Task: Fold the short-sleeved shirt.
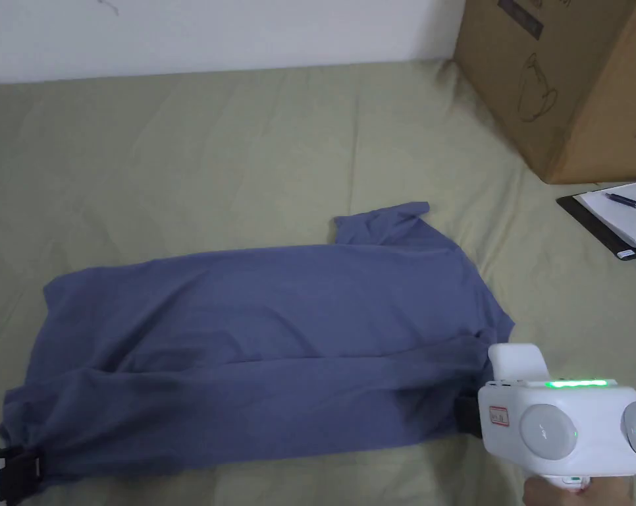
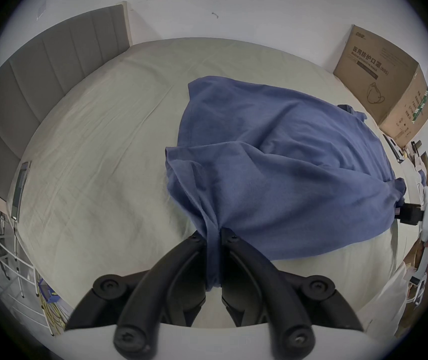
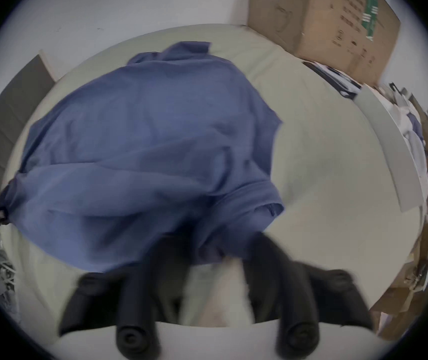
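Head view showed the right tool [image 1: 467, 415] at the near right, its white body held in a hand [image 1: 557, 491] at the bottom edge, its black tip against the near right edge of the blue shirt [image 1: 264, 356]. At the near left corner the left tool [image 1: 20, 471] met the shirt's near left corner. In the left gripper view the left tool [image 2: 213, 235] was closed on a gathered strip of the shirt [image 2: 272, 163], cloth running down between both jaws, and the right tool [image 2: 402, 213] showed at the fabric's right end. The right gripper view was blurred; the right tool's [image 3: 207, 243] jaws stood apart with the shirt [image 3: 142, 145] draped over their tips, so whether they pinched the cloth could not be told. The shirt lay across the green bed [image 1: 178, 151], long side running left to right, its near edge raised between the two tools and doubled over the rest; one short sleeve [image 1: 382, 221] stuck out on the far side. Farther right lay a notepad with a pen [image 1: 623, 211], and a cardboard box [image 1: 567, 79] stood at the far right against the white wall [image 1: 211, 33].
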The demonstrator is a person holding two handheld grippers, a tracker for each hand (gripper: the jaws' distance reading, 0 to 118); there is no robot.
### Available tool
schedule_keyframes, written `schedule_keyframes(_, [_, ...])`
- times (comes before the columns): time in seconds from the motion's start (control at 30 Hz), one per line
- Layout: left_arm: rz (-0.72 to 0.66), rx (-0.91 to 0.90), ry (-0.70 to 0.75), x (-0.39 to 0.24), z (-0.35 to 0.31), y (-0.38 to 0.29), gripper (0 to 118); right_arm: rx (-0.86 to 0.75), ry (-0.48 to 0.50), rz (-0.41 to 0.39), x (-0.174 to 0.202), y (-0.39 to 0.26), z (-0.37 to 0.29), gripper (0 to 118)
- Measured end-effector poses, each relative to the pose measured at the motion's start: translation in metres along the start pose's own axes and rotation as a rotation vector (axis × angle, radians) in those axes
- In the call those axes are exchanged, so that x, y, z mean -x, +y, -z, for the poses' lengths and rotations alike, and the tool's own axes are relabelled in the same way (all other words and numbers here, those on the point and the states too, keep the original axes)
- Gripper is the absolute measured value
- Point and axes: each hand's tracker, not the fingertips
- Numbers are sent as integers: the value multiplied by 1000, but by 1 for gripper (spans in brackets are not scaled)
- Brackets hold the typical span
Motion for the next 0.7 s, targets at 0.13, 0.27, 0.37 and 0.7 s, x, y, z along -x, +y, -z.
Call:
schedule_keyframes(0.13, [12, 8, 2, 2, 0, 0, 7, 9, 14, 65, 5, 4, -1, 8])
schedule_keyframes(0.27, [40, -15, 0, 5, -17, -1, 7, -31, 85, 194, -18, -4, -32, 8])
schedule_keyframes(0.37, [40, -37, -10, 7, -32, -3, 7, -65, 181, 296, -41, -9, -62, 8])
schedule_keyframes(0.7, [62, 40, -3, 23, -47, -61, 8, 58, 143, 254, -45, -77, -86, 8])
